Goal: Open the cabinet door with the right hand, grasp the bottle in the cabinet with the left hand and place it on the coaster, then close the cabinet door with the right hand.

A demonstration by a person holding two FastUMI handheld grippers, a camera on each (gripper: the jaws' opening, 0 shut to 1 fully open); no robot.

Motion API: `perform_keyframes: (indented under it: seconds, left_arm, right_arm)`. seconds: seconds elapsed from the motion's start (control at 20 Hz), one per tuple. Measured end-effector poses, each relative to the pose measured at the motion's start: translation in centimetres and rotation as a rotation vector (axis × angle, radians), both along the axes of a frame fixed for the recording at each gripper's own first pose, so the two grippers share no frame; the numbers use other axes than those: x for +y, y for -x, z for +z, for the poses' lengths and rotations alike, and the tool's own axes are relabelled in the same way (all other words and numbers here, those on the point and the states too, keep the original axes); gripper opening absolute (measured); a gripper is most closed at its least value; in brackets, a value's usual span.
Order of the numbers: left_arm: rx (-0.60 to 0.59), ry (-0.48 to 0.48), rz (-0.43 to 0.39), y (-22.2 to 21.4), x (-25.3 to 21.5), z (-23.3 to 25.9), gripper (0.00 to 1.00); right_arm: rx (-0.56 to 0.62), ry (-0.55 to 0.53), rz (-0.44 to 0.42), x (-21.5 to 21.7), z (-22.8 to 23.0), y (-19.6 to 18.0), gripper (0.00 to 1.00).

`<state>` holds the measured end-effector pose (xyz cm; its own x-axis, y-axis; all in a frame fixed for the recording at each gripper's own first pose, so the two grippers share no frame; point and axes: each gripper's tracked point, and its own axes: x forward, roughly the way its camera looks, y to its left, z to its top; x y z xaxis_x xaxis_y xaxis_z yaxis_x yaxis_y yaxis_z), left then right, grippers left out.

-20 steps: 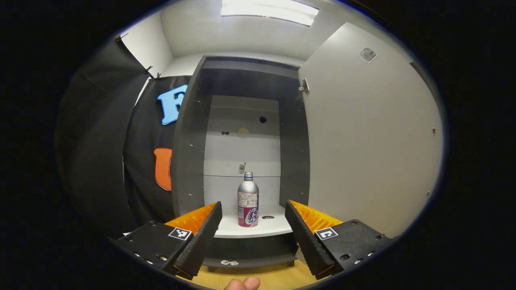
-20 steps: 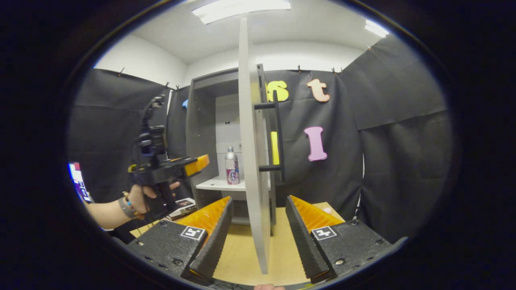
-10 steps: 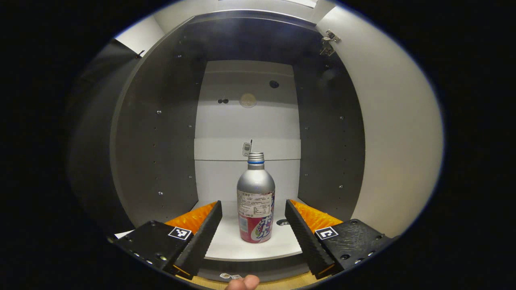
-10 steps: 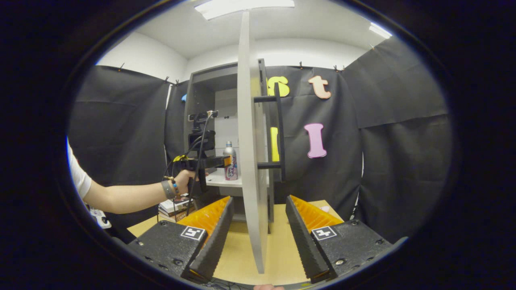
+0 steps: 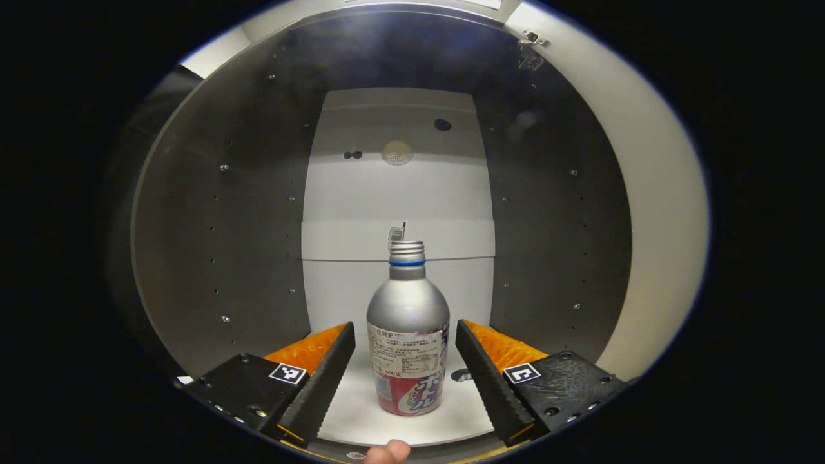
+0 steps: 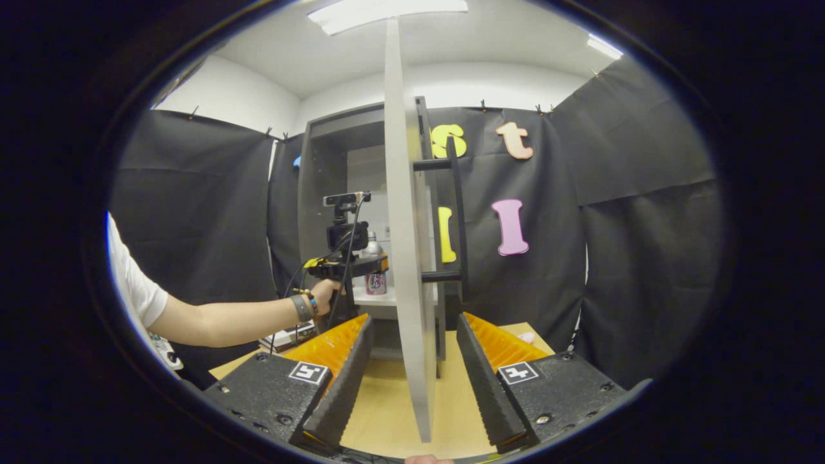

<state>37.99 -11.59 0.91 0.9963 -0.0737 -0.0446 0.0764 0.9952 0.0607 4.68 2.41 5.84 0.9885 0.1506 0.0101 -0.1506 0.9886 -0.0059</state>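
A silver bottle [image 5: 407, 335] with a red-and-white label stands upright on the white shelf [image 5: 348, 419] inside the open grey cabinet [image 5: 245, 212]. My left gripper [image 5: 405, 328] is open, with one finger on each side of the bottle's lower body and a gap on both sides. In the right gripper view the left gripper [image 6: 351, 265] reaches into the cabinet and partly hides the bottle [image 6: 375, 281]. The white cabinet door [image 6: 406, 258] stands open, edge-on, with its dark handle [image 6: 455, 219] on the right face. My right gripper [image 6: 412, 320] is open, its fingers straddling the door's edge without pressing it.
The cabinet stands on a wooden table [image 6: 387, 399]. A stack of books [image 6: 290, 335] lies left of the cabinet, under the person's forearm [image 6: 232, 319]. A small pale thing [image 6: 525, 336] lies on the table right of the door. The door's inner face [image 5: 651, 225] borders my left gripper's right side.
My left gripper has moved forward into the cabinet, so the bottle now sits between its open fingers. The right gripper and the door have barely shifted.
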Motion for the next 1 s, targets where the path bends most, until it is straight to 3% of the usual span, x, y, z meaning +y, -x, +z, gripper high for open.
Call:
perform_keyframes:
  seconds: [0.25,0.3,0.35,0.5,0.55,0.6,1.0]
  left_arm:
    - [0.006,0.041,-0.013,-0.8,-0.1,-0.1,0.95]
    - [-0.005,0.048,-0.018,-0.8,-0.3,0.2,0.77]
    - [-0.013,0.053,-0.021,-0.8,-0.3,0.5,0.82]
    - [-0.003,0.042,-0.029,-0.3,-0.2,0.4,0.78]
    - [-0.003,0.035,-0.038,0.0,-0.2,0.5,0.66]
    - [-0.007,0.027,-0.042,0.5,-0.1,0.7,0.75]
    - [-0.083,0.082,-0.132,9.6,1.5,4.5,0.75]
  right_arm:
    - [-0.001,-0.011,-0.015,-0.5,0.0,-0.7,0.82]
    - [-0.001,-0.013,-0.016,-0.5,-0.2,-0.8,0.82]
    - [0.001,-0.015,-0.018,-0.7,-0.3,-0.7,0.82]
    - [0.003,-0.024,-0.01,-0.6,-0.4,-0.9,0.82]
    - [0.0,-0.024,-0.006,-0.4,-0.3,-0.9,0.82]
    - [-0.003,-0.021,-0.005,-0.4,-0.3,-0.9,0.82]
    - [-0.011,-0.013,0.037,0.7,-0.6,-0.8,0.82]
